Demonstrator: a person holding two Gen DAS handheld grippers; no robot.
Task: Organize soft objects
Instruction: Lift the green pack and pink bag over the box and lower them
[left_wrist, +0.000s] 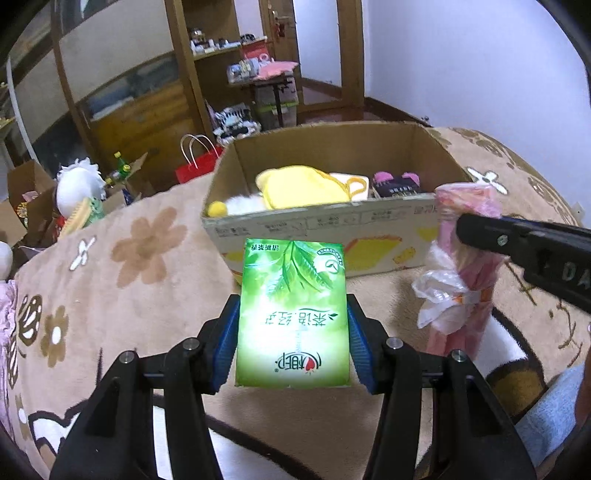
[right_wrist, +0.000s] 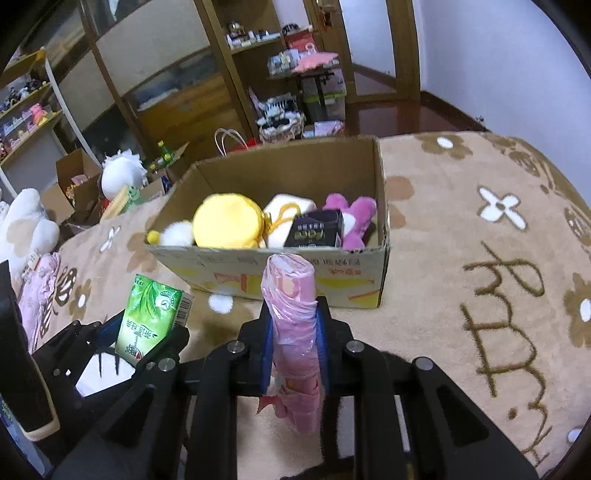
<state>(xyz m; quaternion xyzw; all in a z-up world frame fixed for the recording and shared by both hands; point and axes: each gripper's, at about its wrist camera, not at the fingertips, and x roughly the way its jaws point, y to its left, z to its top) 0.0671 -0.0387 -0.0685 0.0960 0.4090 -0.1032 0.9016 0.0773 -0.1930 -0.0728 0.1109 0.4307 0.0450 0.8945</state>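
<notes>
Your left gripper (left_wrist: 293, 332) is holding a green soft tissue pack printed with tea leaves (left_wrist: 293, 314). The pack is sitting flat between the blue pads (left_wrist: 225, 339), its far end reaching out past the fingertips toward the open brown cardboard box (left_wrist: 325, 221), and the jaws are pressing in on its two long sides, set as wide as the pack.

Your right gripper (right_wrist: 293, 332) is clamping a pink roll wrapped in clear plastic film (right_wrist: 293, 332). The roll is standing upright between the jaws, its top rising above the fingers and its bottom hanging below them, and the jaws are closing narrowly on its middle.

Both items are hovering above the beige flower-patterned blanket (right_wrist: 461, 258), just in front of the box's near wall. Inside the box a yellow plush toy (right_wrist: 227, 221), a dark tissue pack (right_wrist: 317, 229) and a purple plush toy (right_wrist: 356, 218) are lying side by side.
</notes>
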